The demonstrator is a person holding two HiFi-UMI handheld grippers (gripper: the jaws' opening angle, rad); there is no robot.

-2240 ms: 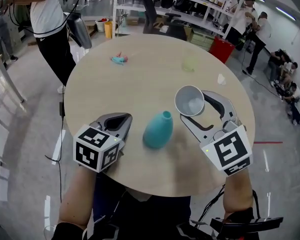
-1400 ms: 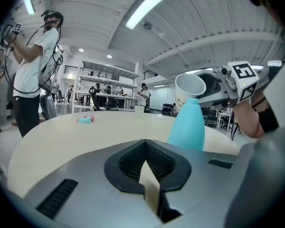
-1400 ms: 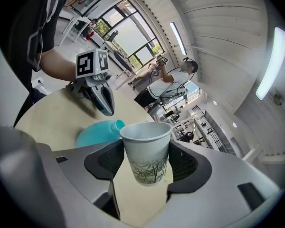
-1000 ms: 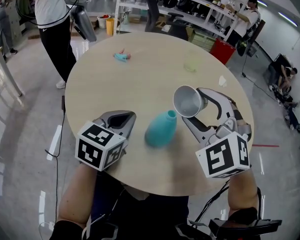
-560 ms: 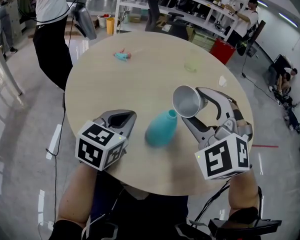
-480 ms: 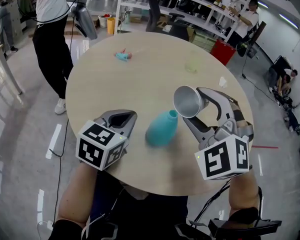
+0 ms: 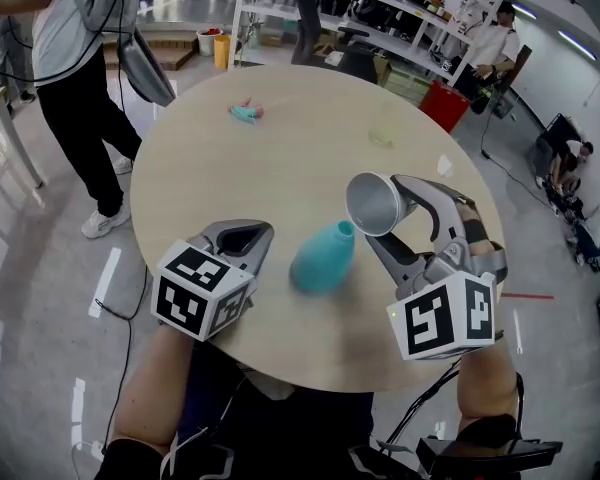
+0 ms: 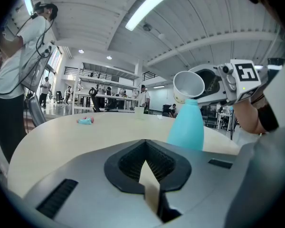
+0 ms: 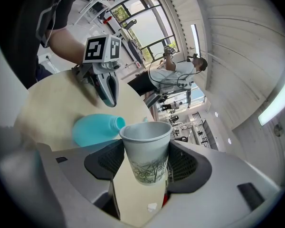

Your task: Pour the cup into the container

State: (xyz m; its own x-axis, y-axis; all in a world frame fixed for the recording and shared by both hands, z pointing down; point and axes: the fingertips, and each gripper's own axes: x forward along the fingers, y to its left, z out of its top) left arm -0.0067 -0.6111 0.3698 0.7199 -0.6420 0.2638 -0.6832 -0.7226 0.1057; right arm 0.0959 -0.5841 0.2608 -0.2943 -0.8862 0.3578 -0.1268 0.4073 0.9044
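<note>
The cup [image 7: 375,203] is white paper with a rolled rim and a faint grey-green leafy print round its lower wall. It tapers toward the base. The right claw [image 7: 392,213] grasps it, 1 ribbed black pad pressed on each side of its lower half, as the right gripper view shows at the right claw [image 9: 146,144]. The cup [image 9: 146,151] is held off the surface and tipped over. In the left gripper view its long axis slants, base toward the claw, and the open mouth of the cup [image 8: 189,84] faces up and toward the container. Its lower rim sits just above the container's neck; whether they touch I cannot tell.

The container [image 7: 322,258] is a matte teal bottle, pear-shaped, with a wide rounded body and a short narrow neck. It stands upright on the round, pale wood-grain surface [image 7: 280,158], neck up, between the 2 claws.

The left claw [image 7: 250,236] is clenched on nothing, its smooth grey shells meeting at the tip. It lies near the surface's near edge, just beside the container [image 8: 187,127] and apart from it.
</note>
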